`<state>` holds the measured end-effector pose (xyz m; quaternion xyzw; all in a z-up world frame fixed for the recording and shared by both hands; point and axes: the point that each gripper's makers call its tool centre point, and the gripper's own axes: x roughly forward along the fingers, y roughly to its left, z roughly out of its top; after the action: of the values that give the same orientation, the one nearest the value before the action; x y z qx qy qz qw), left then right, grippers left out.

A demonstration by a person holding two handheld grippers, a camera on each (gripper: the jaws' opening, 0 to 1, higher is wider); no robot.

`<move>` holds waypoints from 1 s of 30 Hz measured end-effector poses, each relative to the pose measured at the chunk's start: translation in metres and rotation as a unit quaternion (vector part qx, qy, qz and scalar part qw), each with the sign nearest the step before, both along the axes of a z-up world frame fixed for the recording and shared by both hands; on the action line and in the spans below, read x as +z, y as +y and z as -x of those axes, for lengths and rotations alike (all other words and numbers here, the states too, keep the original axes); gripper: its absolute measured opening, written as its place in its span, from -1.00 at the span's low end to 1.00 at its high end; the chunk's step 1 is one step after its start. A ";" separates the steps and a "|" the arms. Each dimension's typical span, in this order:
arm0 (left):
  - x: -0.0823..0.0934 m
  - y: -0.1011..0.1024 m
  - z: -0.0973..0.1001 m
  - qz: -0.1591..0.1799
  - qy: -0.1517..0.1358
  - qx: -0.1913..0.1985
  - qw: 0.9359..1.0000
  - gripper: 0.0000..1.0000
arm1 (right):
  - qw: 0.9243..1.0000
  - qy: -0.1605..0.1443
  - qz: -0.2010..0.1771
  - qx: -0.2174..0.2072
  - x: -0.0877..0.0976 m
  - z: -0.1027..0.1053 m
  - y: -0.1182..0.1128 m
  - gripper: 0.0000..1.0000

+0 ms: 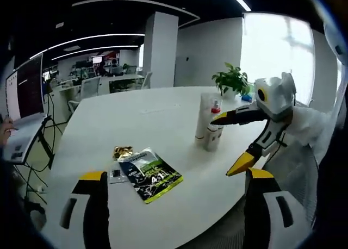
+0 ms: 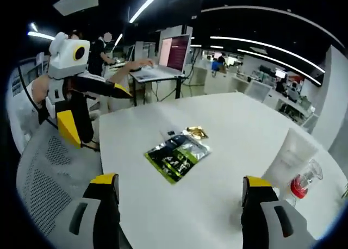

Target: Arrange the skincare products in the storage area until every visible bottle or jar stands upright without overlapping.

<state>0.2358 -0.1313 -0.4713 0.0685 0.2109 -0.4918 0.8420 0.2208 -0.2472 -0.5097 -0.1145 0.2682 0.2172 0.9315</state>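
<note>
A tall white tube (image 1: 203,116) stands upright on the white table (image 1: 136,118), with a small clear bottle with a red top (image 1: 213,132) close beside it. A green-black sachet (image 1: 151,175), a gold sachet (image 1: 123,151) and a small grey packet (image 1: 115,174) lie flat near the table's edge. My left gripper (image 1: 175,174) is open over the sachets, holding nothing. My right gripper (image 1: 231,141) comes in from the right, open, one jaw tip near the tube. In the right gripper view the right gripper (image 2: 181,182) is open, short of the green sachet (image 2: 178,155). The tube (image 2: 291,156) and the bottle (image 2: 302,186) sit at the right. The left gripper (image 2: 95,110) hangs open at the left.
A potted plant (image 1: 232,80) stands behind the tube. A laptop (image 2: 171,56) on a stand is beyond the table with a hand (image 2: 136,64) on it, and a person (image 2: 100,48) stands behind. A mesh chair (image 2: 49,162) is by the table's edge. Office desks fill the background.
</note>
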 end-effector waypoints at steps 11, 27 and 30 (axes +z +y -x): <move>-0.003 0.003 0.002 0.006 0.008 0.004 1.000 0.98 | 1.000 0.026 -0.004 0.003 -0.032 -0.023 0.008 0.60; -0.001 0.005 0.001 0.014 0.008 0.010 1.000 0.98 | 0.999 0.045 -0.018 -0.014 -0.073 -0.061 0.020 0.39; -0.001 0.005 0.000 0.016 0.008 0.011 1.000 0.98 | 0.998 0.056 -0.020 -0.021 -0.083 -0.067 0.020 0.31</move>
<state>0.2355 -0.1264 -0.4718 0.0489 0.2105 -0.4860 0.8468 0.2882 -0.2274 -0.5923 -0.0776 0.3179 0.2095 0.9214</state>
